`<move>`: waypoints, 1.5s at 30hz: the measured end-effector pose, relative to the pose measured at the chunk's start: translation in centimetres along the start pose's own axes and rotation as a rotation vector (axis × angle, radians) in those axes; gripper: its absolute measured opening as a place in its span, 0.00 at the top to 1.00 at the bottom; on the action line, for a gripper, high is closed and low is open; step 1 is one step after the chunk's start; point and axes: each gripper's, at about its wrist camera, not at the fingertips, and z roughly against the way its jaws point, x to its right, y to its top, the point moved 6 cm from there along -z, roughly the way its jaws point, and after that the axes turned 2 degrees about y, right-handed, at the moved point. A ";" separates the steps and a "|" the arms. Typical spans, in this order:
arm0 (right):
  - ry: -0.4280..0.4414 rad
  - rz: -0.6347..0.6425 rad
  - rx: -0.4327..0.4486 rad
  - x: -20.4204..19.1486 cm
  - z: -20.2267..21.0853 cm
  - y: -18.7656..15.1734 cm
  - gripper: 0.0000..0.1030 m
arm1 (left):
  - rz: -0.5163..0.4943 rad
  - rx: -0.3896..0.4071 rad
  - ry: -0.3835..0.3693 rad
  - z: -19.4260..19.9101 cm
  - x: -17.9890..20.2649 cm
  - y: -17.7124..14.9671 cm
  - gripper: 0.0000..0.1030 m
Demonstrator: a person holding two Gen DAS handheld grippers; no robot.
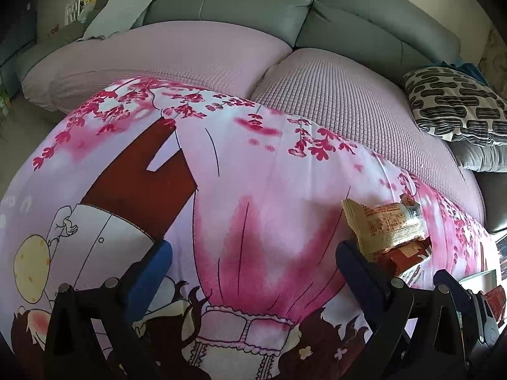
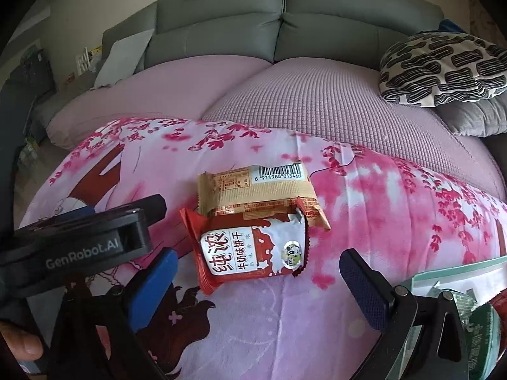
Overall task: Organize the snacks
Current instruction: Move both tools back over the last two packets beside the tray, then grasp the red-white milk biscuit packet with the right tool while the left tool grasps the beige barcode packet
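Observation:
Two snack packets lie overlapping on a pink cartoon-print blanket (image 2: 364,209). The red biscuit packet (image 2: 253,250) is nearer, and the tan packet with a barcode (image 2: 263,190) lies behind it. My right gripper (image 2: 258,280) is open just short of the red packet, with nothing between its blue fingers (image 2: 158,278). My left gripper (image 1: 253,269) is also open and empty over bare blanket. The tan packet (image 1: 386,224) and the red packet (image 1: 408,253) sit just beyond its right finger. The left gripper's black body (image 2: 79,237) shows left of the packets.
The blanket lies in front of a grey sofa (image 2: 317,31) with pink seat covers (image 2: 301,104). A black-and-white patterned cushion (image 2: 443,69) rests at the right. Green packets in a clear container (image 2: 475,316) are at the lower right. A thumb (image 2: 22,348) shows at the lower left.

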 end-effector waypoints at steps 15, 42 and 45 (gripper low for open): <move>0.096 -0.101 0.028 1.0 -0.8 0.0 0.27 | -0.008 0.016 0.026 0.4 0.1 0.2 0.00; 0.004 -0.238 0.106 5.7 2.5 0.7 0.35 | -0.024 0.063 -0.039 1.8 4.5 1.1 0.00; -0.024 -0.251 0.132 6.6 3.4 1.0 0.36 | -0.031 0.064 -0.049 1.7 5.3 1.4 0.00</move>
